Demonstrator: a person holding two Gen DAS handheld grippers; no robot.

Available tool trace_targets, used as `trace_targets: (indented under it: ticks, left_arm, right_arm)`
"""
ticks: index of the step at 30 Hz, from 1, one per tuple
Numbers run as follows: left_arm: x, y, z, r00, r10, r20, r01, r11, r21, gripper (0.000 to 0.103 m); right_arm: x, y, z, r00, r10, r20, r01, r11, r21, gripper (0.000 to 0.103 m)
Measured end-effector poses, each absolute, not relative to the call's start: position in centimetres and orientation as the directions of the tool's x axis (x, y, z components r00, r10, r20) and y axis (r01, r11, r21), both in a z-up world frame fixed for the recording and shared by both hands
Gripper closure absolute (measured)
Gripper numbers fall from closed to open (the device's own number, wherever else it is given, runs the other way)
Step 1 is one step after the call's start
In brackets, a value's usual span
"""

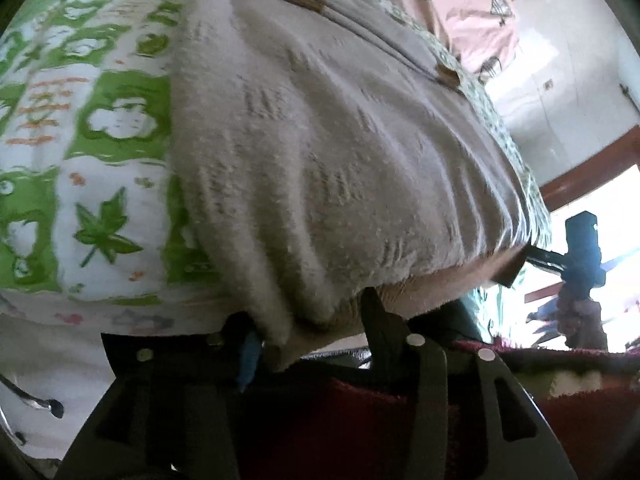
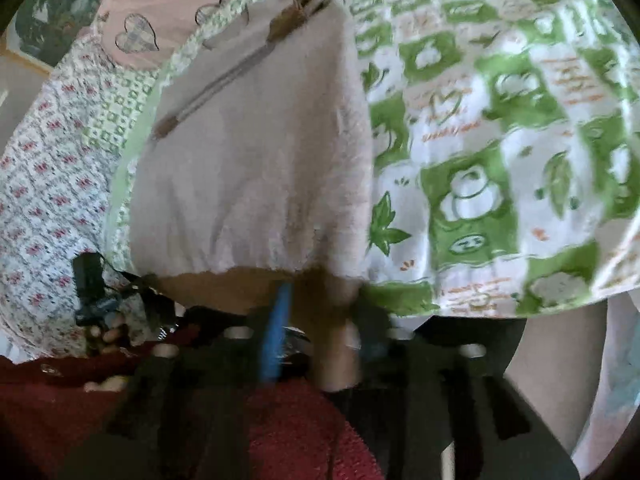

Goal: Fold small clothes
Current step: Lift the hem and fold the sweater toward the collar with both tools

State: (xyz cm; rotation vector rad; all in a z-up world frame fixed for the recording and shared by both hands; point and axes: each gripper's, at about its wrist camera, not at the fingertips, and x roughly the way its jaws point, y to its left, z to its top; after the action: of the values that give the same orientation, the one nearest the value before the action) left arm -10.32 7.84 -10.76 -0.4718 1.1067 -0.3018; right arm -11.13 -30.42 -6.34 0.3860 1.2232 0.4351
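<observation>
A pale grey fuzzy garment (image 1: 320, 152) with a zip and brown trim lies on a green-and-white patterned sheet (image 1: 92, 128). My left gripper (image 1: 316, 336) is shut on its near edge, the fabric bunched between the black fingers. In the right wrist view the same garment (image 2: 256, 168) hangs from my right gripper (image 2: 320, 316), which is shut on its near hem beside a blue finger pad (image 2: 276, 332). The other gripper shows at the garment's far corner in each view, on the right of the left wrist view (image 1: 580, 248) and on the left of the right wrist view (image 2: 92, 284).
A pink cloth with heart prints (image 2: 168, 4) and a small-flower print cloth (image 2: 44, 184) lie behind the garment. A dark red fleecy fabric (image 2: 304, 432) fills the bottom of both views. A white wall and a brown frame (image 1: 592, 156) stand at the right.
</observation>
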Motion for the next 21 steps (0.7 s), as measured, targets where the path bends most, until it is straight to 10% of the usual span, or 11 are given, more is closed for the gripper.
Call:
trace_targets:
  ticks: [2, 4, 21]
  left_arm:
    - [-10.3, 7.2, -10.7, 0.42, -0.443, -0.792, 0.027, 0.878, -0.477, 0.059]
    - [-10.5, 6.6, -10.6, 0.426, -0.409, -0.807, 0.064, 0.903, -0.424, 0.082]
    - [-12.4, 9.2, 1.5, 0.704, -0.501, -0.504, 0.191, 0.816, -0.545, 0.096]
  right_arm:
    - [-11.3, -30.5, -6.9, 0.266, 0.534, -0.803, -0.123, 0.845, 0.521, 0.066]
    - [-11.4, -30.0, -7.2, 0.253, 0.517, -0.818, -0.141, 0.856, 0.498, 0.095]
    - [-9.1, -32.6, 0.7, 0.376, 0.863, -0.337, -0.338, 0.467, 0.817, 0.095]
